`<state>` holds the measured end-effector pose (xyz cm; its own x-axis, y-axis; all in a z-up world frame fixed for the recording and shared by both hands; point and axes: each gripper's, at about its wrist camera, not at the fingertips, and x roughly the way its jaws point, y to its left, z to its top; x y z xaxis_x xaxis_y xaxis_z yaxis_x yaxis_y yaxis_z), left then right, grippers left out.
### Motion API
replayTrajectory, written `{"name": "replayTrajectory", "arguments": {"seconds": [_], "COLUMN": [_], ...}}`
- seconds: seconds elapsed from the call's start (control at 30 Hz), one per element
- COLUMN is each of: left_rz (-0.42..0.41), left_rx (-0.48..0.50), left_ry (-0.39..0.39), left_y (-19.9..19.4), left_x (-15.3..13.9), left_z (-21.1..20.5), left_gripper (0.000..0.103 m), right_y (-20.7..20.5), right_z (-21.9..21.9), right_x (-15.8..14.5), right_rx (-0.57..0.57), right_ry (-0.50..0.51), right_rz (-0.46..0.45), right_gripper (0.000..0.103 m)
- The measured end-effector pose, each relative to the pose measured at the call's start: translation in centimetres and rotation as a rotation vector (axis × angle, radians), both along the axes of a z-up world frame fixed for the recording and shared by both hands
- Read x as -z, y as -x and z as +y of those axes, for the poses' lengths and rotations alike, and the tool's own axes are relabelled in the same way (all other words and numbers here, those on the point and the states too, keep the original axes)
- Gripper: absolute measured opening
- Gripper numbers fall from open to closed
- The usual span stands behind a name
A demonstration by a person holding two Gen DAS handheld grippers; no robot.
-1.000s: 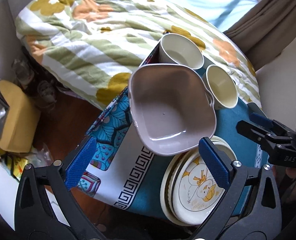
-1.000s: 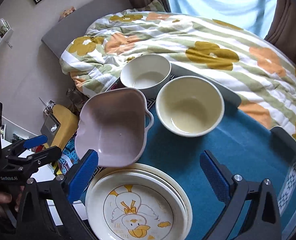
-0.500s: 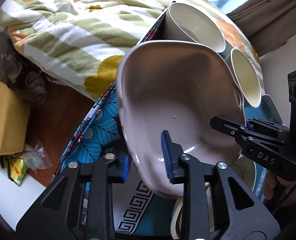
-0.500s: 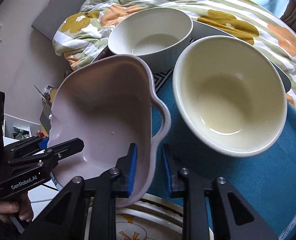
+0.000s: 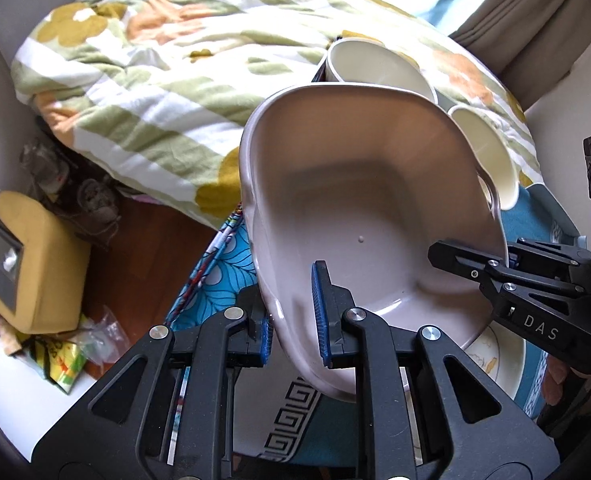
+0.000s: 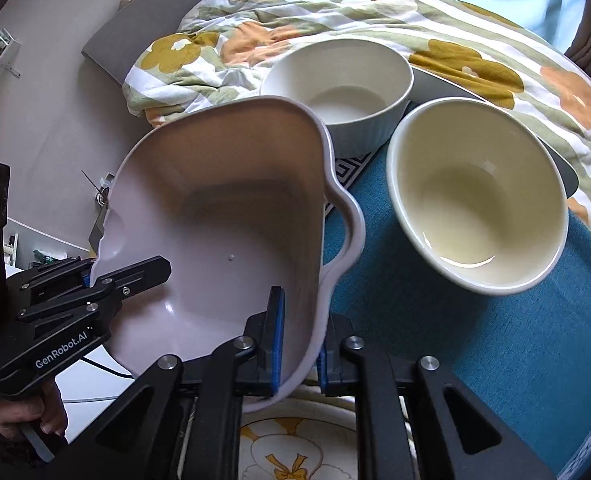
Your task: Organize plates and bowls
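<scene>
Left claw [image 5: 293,322] and right claw [image 6: 298,347] each pinch opposite rims of the pale mauve handled plastic bowl [image 6: 223,224]; lift both evenly, keeping it level above the duck-print plate [image 6: 295,452].

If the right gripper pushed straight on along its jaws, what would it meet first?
The right gripper is already shut on the pink dish, so that wall is first. Past it, probably the duck plate; depth is unclear.

The pink dish [image 6: 223,216] looks glossy and smooth, the cream bowl [image 6: 475,196] glazed; the teal cloth [image 6: 475,340] is matt and woven, the quilt [image 5: 155,80] soft and rumpled.
</scene>
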<state>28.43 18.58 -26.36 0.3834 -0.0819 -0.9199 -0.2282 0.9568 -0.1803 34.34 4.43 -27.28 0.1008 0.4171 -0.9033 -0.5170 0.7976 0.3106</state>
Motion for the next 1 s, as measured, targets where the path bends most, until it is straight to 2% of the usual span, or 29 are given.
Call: {"name": "replayTrajectory", "arguments": {"seconds": [0.2,0.37,0.5,0.8,0.9,1.0], "left_rz": [-0.086,-0.141,-0.172,-0.200,-0.182,-0.149], "left_rx": [0.034,0.098,0.175,0.367,0.435,0.494], "left_ry": [-0.059,-0.074,-0.048,0.029,0.080,0.111], "left_y": [3.0,6.1,8.1,10.5,10.0,9.5], "left_x": [-5.3,-8.7,-10.2,-10.6,-8.9,-6.4], "left_z": [-3.3,-8.6,-13.7,-25.4,-28.6,-31.6], "left_gripper": [0.015,0.015,0.015,0.015,0.015,0.015], "right_y": [3.2,6.7,9.7,15.7,16.8,17.2], "right_z": [-2.9,-8.3,-13.9,-25.6,-29.2,-32.5], "right_x": [-4.2,-7.9,-9.9,-12.1,-11.5,-9.1], "right_rx": [0.032,0.106,0.184,0.388,0.457,0.544], "right_ry": [-0.068,-0.109,-0.107,-0.045,-0.014,0.002], "right_rz": [-0.064,-0.103,-0.139,-0.199,-0.186,-0.131], "right_gripper": [0.013,0.012,0.012,0.012,0.012,0.012]}}
